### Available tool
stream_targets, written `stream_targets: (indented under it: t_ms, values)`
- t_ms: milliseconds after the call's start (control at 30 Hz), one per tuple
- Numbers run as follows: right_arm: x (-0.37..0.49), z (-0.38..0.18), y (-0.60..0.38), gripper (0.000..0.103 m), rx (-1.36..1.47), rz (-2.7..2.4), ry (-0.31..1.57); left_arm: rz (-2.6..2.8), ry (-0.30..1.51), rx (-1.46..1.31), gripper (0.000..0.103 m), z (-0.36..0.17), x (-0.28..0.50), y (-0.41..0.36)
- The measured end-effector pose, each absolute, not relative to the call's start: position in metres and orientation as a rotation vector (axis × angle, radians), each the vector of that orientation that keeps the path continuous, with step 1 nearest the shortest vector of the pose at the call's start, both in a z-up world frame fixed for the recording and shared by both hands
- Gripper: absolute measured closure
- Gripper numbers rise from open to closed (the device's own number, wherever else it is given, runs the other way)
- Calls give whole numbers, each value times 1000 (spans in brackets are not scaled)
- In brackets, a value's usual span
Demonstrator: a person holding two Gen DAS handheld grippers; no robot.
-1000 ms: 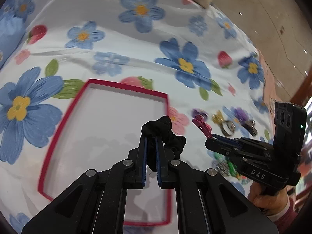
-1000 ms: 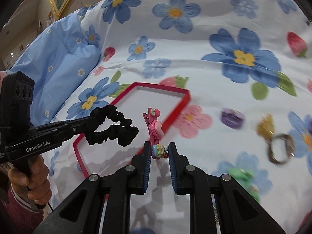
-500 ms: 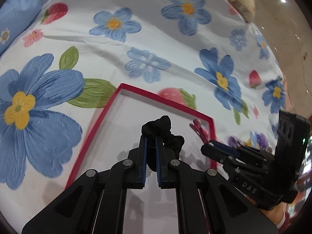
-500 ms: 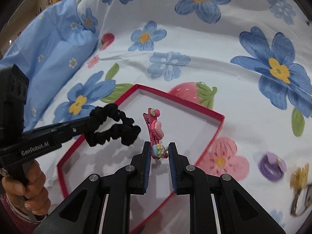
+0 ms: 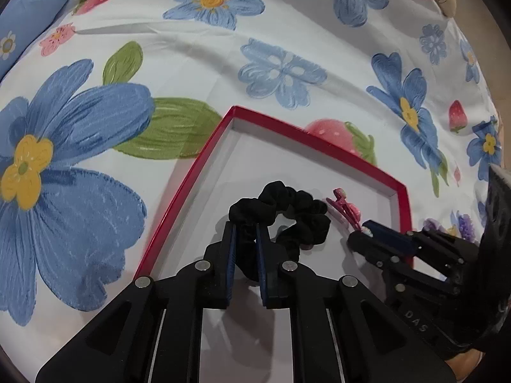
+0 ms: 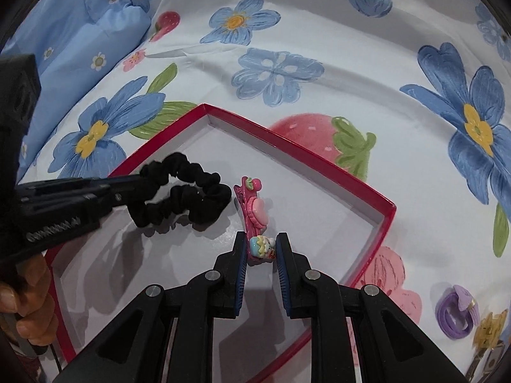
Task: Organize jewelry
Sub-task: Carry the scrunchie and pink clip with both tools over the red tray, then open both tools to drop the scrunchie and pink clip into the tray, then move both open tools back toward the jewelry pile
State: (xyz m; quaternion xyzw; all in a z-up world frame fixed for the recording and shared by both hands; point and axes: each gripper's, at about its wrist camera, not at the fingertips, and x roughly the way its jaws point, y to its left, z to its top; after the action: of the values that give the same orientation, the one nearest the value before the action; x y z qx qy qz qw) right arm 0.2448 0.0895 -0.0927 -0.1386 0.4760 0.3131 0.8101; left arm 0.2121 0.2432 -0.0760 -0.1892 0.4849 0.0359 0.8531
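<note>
A shallow box with a red rim [image 5: 188, 188] and a white floor lies on the flowered bedsheet. My left gripper [image 5: 246, 239] hovers low over that floor, its jaws opening, and a black scrunchie [image 5: 287, 201] still fills the gap between the pads. The right wrist view shows the same scrunchie [image 6: 191, 198] hanging from the left gripper [image 6: 137, 185] above the box [image 6: 319, 159]. My right gripper [image 6: 261, 249] is shut on the decorated end of a pink hair clip [image 6: 254, 210], which stands over the box beside the scrunchie. The right gripper [image 5: 367, 233] and clip [image 5: 345, 207] show at right in the left wrist view.
A purple hair tie [image 6: 455, 312] and a gold trinket [image 6: 488, 328] lie on the sheet right of the box. A blue pillow [image 6: 80, 32] lies at the far left. A person's hand [image 6: 35, 293] grips the left tool's handle.
Both grippers have moved over the box and sunk toward its floor, carrying scrunchie and clip. The scrunchie now hangs lower and spreads wider out of the left jaws.
</note>
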Motion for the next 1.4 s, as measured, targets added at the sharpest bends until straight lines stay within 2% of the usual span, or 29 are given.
stream_targets:
  t_ms: [100,267,433,467,567,633,667,867,1033,1400]
  values:
    - [248,-94,88,84,-280,677,1019,86,1030,-399,90,-79,213,245]
    - [249,-94,87,84,-256,688,1021,98,1035,-372,80,-79,213,241]
    - [250,-93,84,82,-224,697,1025,120,1025,-361,53,-74,209,240]
    - [250,-92,83,82,-215,698,1027,124,1020,-364,51,-72,207,241]
    - [249,-87,75,76,-182,695,1019,131,1007,-382,47,-67,200,244]
    - [247,-82,66,65,-146,687,1013,131,994,-397,47,-62,194,244]
    - [245,-80,61,64,-125,688,1010,128,988,-401,47,-59,190,243]
    - [227,-62,28,64,-12,706,982,114,954,-404,44,-42,170,229]
    - [209,-45,-2,55,43,681,942,87,932,-382,42,-28,158,209]
    - [180,-27,-87,54,123,554,895,-23,921,-350,36,-9,144,154]
